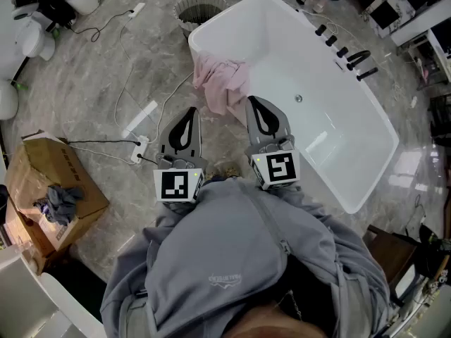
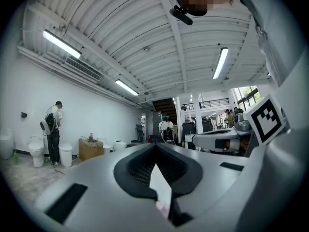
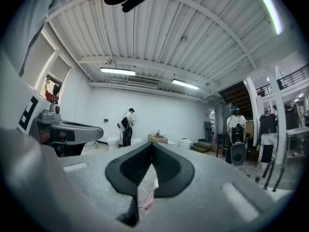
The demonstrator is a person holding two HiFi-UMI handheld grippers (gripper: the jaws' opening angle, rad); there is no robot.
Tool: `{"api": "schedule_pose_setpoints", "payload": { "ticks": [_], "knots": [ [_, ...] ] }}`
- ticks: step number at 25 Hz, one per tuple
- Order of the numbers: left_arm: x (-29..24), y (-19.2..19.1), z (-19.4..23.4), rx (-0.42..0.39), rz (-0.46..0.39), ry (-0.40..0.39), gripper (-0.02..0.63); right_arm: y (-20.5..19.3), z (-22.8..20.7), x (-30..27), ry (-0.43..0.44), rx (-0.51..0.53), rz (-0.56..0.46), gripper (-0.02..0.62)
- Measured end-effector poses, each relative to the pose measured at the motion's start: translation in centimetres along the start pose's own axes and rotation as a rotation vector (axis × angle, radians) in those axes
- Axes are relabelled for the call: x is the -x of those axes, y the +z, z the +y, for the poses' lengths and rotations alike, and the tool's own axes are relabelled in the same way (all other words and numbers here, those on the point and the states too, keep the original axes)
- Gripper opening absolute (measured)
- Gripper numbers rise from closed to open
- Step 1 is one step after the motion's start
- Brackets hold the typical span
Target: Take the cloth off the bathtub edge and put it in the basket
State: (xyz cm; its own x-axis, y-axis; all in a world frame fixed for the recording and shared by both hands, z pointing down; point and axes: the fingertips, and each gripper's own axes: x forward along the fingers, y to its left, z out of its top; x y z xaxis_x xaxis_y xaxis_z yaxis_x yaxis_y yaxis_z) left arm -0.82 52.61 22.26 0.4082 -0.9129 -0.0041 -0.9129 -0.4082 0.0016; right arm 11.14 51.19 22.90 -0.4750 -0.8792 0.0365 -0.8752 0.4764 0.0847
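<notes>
Grey marbled floor [image 1: 91,76] fills the head view, with a white freestanding bathtub [image 1: 225,14] running from 12 o'clock down toward 4 o'clock. The pink cloth [image 1: 222,83] hangs in a crumpled heap over the tub's rim at its near left end, part inside the tub and part down the outer wall. The basket [image 1: 199,9] stands on the floor at 12 o'clock from the cloth, just beside the tub's far left corner and well apart from the cloth. Black tap fittings [image 1: 349,55] line the tub's rim at 2 o'clock.

Both grippers sit side by side in front of the person's grey sweatshirt [image 1: 225,259], pointing toward 12 o'clock. The left gripper [image 1: 189,111] is over the floor at 7 o'clock from the cloth, clear of it. The right gripper [image 1: 252,98] reaches the tub rim with its tip just beside the cloth at 4 o'clock; whether it touches the fabric cannot be told. Each gripper view shows its own jaws pressed together, left [image 2: 155,145] and right [image 3: 152,145], holding nothing.

At 9 o'clock from the grippers a cardboard box [image 1: 49,182] holds a grey rag [image 1: 60,201], and a white power strip [image 1: 139,148] lies between the box and the left gripper.
</notes>
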Motion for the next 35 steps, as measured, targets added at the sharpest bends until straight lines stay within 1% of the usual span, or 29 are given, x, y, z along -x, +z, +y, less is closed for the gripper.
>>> {"api": "schedule_pose_setpoints", "payload": {
  "ticks": [6, 10, 14, 18, 22, 25, 30, 35],
  "knots": [
    [0.3, 0.0, 0.9, -0.003, -0.011, -0.023, 0.006, -0.1, 1.1, -0.4, -0.013, -0.013, 0.003, 0.004],
    [0.6, -0.2, 1.4, 0.002, 0.001, -0.037, 0.006, -0.2, 1.8, -0.7, -0.027, -0.014, 0.010, 0.003],
    [1.1, 0.0, 2.6, 0.008, -0.013, -0.047, 0.006, 0.1, 3.0, -1.1, -0.026, -0.016, -0.007, 0.005],
    [1.3, -0.3, 3.9, 0.016, -0.022, -0.055, 0.006, -0.4, 3.2, -1.2, -0.059, -0.029, 0.001, 0.005],
    [0.9, -0.7, 4.7, 0.028, -0.024, -0.057, 0.006, -1.2, 2.1, -1.4, -0.103, -0.060, 0.021, 0.005],
    [-0.1, -0.7, 5.2, 0.028, -0.028, -0.062, 0.006, -1.0, 1.0, -2.2, -0.126, -0.068, 0.013, 0.005],
    [-2.9, -1.0, 6.0, 0.028, -0.029, -0.067, 0.006, -1.0, -0.6, -4.9, -0.121, -0.067, 0.000, 0.005],
    [-7.4, -1.8, 7.8, 0.037, -0.031, -0.066, 0.006, -1.6, -3.2, -9.8, -0.100, -0.055, -0.003, 0.005]
  ]
}}
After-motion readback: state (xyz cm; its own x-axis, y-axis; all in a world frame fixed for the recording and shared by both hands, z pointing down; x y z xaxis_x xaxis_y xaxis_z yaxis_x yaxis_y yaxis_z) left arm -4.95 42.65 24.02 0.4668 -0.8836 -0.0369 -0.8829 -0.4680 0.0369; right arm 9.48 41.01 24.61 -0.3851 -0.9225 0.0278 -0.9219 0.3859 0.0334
